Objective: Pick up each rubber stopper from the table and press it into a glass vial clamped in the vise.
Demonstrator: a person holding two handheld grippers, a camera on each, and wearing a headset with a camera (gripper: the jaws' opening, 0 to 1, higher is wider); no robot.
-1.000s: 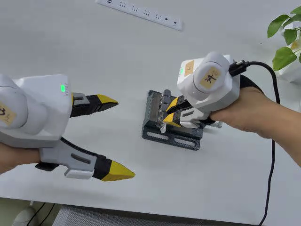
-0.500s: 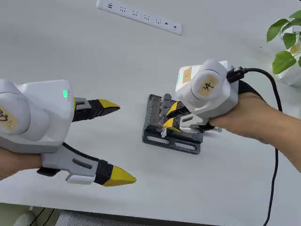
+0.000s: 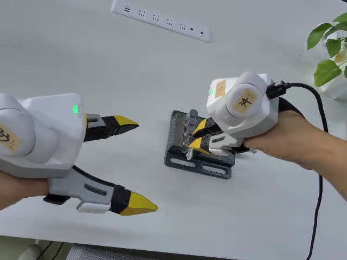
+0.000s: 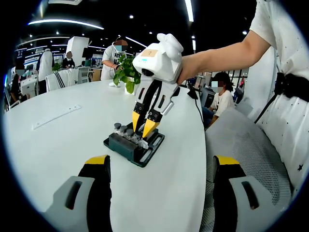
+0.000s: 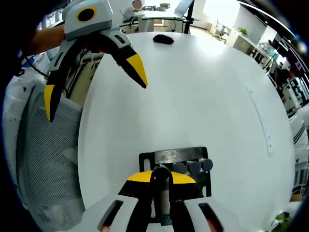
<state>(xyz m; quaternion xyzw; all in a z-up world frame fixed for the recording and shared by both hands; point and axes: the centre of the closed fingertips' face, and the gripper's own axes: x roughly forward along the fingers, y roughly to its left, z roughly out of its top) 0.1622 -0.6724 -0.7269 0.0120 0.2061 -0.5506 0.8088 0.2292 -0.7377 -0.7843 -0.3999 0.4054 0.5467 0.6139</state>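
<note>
- vise (image 3: 176, 153): right side hidden under right gripper (image 3: 196, 133).
- vials (image 4: 126, 131): lower halves hidden in the vise.
- stopper (image 5: 161, 170) between right gripper's tips: underside hidden.
- plant (image 3: 328, 49): cut off by right edge.
- left gripper (image 3: 145, 166): body cut off by left edge.

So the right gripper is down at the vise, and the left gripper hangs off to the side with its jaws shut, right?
Not quite: the left gripper is wide open, as the head view shows. The rest holds: it hangs off to the side while the right gripper is down at the vise.
</note>
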